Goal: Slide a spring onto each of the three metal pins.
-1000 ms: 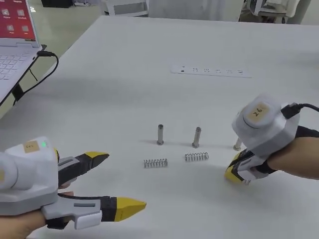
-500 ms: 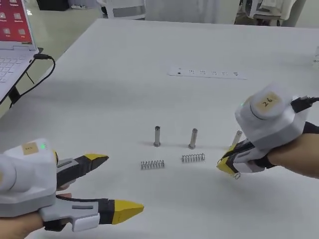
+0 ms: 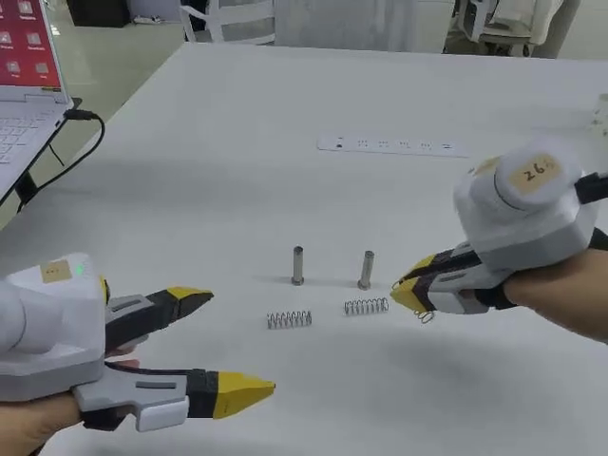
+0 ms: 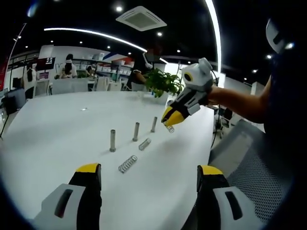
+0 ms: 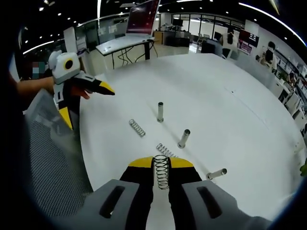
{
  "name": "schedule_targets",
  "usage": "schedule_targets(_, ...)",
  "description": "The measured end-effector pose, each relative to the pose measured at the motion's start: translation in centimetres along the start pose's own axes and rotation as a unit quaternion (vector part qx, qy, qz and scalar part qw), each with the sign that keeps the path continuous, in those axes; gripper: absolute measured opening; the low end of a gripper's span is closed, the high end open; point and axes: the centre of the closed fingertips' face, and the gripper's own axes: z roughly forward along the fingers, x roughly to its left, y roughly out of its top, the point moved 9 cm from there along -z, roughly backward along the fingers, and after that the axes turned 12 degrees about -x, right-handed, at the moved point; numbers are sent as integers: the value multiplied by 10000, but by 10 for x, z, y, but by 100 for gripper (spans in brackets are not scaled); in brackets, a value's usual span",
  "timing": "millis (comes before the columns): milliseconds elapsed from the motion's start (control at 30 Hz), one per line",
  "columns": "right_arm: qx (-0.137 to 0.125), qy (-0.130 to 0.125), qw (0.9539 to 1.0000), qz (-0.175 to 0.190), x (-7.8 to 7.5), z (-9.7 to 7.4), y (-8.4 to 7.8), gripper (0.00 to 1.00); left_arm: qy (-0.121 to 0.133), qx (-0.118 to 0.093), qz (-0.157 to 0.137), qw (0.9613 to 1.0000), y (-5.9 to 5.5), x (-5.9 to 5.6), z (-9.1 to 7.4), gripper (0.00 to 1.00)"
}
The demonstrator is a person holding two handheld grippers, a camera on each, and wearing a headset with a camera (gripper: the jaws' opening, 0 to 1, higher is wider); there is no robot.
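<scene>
Right gripper [image 3: 404, 288] is up off the counter [image 3: 237, 142], right of centre. Its jaws are pinched almost shut on the held spring [image 5: 161, 173]. In the right gripper view we see that spring lengthwise between the tips, and in the head view it dangles just under them.

Left gripper [image 3: 236, 342] is at the near edge, left side. Its jaws are wide open with nothing in them.

The pins stand upright in a row mid-counter, all bare: first pin [image 3: 298, 265], second pin [image 3: 366, 270], third pin [image 4: 154, 124]. In the head view the right gripper stands in front of the third pin. The left gripper view has that pin clear, with the held spring near its top.

Two more springs lie flat on the near side of the row. The first loose spring [image 3: 289, 320] is just in front of the first pin. The second loose spring [image 3: 366, 307] is in front of the second pin, with one end close to the right gripper's tips.

A power strip [image 3: 391, 145] lies toward the far edge, well apart from the pins. A laptop [image 3: 24, 66] sits on a separate desk off the left edge, and a black cable [image 3: 81, 142] hangs from it.
</scene>
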Motion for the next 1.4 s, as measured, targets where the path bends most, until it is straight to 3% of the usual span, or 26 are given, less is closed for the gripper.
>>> schedule_targets(200, -394, 18, 9992, 78, 6, -4, 17, 8, -209, -106, 3, 9997, 10, -2, 10, 76)
schedule_targets(633, -966, 116, 9950, 216, 15, -9, 46, 8, -690, -262, 108, 9972, 28, -3, 23, 69)
schedule_targets(1033, -1376, 282, 9889, 483, 21, -16, 62, 8, -1381, -357, 284, 9894, 42, -15, 50, 55)
schedule_targets(1167, -1516, 363, 9861, 580, 23, -19, 67, 8, -1520, -473, 181, 9871, 44, -17, 57, 51)
schedule_targets(1400, -1664, 481, 9827, 652, 29, -20, 74, 8, -1553, -910, -181, 9835, 55, -20, 63, 41)
